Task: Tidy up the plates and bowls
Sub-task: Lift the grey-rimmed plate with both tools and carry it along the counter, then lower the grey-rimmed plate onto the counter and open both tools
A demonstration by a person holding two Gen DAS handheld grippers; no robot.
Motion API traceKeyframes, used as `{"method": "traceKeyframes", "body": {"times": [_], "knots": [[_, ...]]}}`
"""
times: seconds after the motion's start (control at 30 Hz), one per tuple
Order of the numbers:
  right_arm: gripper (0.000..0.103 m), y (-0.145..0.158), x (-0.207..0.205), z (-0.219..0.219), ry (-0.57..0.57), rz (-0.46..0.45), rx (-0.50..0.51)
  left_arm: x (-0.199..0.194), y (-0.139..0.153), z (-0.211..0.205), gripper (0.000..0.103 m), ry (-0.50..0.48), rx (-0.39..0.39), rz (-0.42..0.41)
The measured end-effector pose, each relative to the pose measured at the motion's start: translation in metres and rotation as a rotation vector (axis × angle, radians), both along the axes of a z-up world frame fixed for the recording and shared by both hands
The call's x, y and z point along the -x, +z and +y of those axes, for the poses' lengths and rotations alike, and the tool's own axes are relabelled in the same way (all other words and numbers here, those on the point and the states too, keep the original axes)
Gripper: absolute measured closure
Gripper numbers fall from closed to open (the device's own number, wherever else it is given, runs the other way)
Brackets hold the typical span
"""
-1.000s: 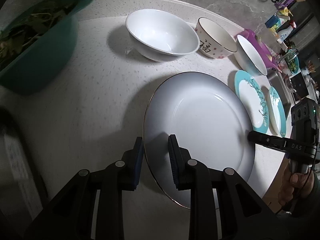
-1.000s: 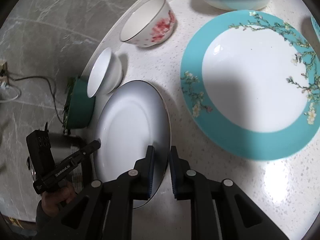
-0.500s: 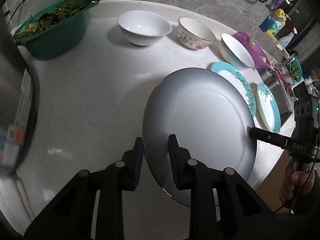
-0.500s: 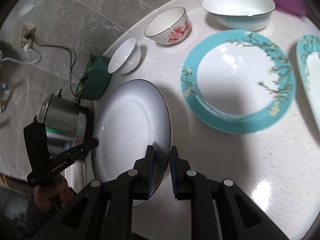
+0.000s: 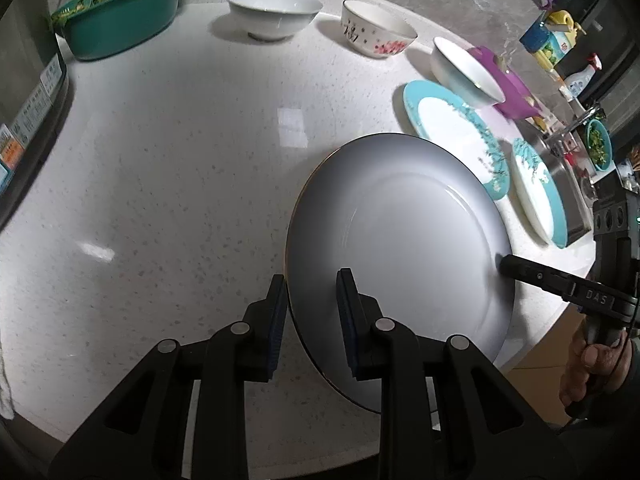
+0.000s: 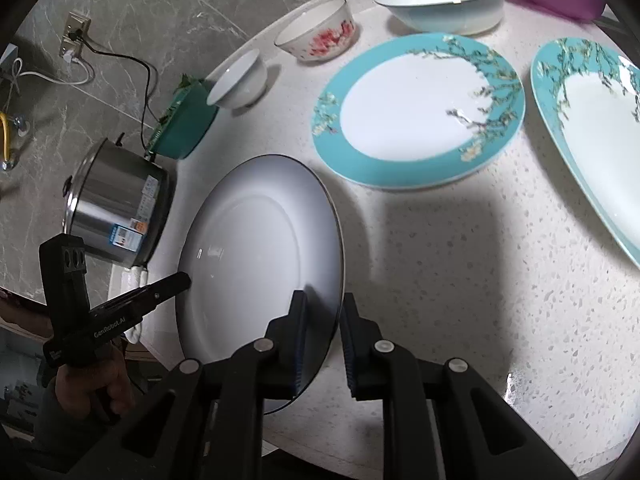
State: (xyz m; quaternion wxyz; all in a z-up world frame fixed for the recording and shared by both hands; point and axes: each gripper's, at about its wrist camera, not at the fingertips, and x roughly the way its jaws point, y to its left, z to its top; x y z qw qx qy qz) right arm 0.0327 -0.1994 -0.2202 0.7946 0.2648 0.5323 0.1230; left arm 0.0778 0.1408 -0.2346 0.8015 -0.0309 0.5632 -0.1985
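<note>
Left wrist view: the left claw grips the white plate's near rim above the table. The right claw clamps the opposite rim; a teal plate lies ahead of it.

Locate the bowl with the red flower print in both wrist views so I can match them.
Left wrist: the flower-print bowl sits at the top, right of centre, between a plain white bowl and a wider white bowl.
Right wrist: the same bowl sits at the top centre.
Shared landmark: the grey-white plate, which both grippers hold.
</note>
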Motion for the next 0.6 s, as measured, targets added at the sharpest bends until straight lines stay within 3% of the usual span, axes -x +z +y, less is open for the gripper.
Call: {"method": "traceKeyframes", "body": {"times": [0.6], "knots": [[0.081, -0.018, -0.008, 0.006, 0.016, 0.013, 0.064, -0.023, -0.023, -0.006, 0.079, -0.028, 0.004, 0.013]]}}
